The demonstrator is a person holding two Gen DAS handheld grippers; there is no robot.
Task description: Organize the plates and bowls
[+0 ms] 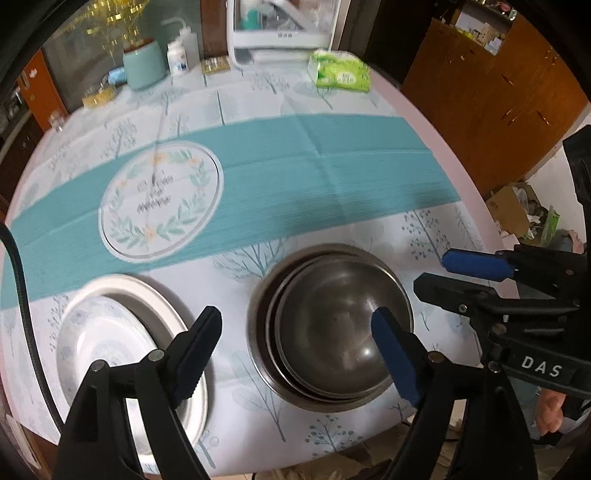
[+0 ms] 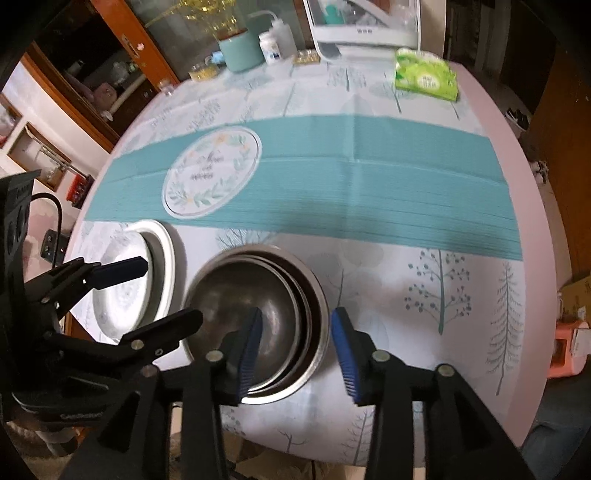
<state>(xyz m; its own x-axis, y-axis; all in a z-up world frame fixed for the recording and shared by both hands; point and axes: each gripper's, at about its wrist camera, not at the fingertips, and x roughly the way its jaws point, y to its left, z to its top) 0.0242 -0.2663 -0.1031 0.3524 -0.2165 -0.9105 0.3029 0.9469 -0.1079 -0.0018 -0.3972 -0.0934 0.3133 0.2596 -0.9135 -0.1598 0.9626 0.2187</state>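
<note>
A round table fills both views, covered by a pale cloth printed with trees and crossed by a broad teal band with a wreath medallion. At the far edge stands a white appliance, with a teal pot, a squeeze bottle, a small white bottle and a green tissue pack near it.

Near the front edge, a stack of white plates sits on the left, the upper one shifted off-centre on the one below. Just beside it to the right is a nest of steel bowls, three or so, one inside another and slightly askew.

The left gripper hovers above the gap between plates and bowls, its blue-padded fingers spread wide and holding nothing. The right gripper hangs over the right rim of the bowl nest, fingers apart and empty, one over the bowls and one outside them
</note>
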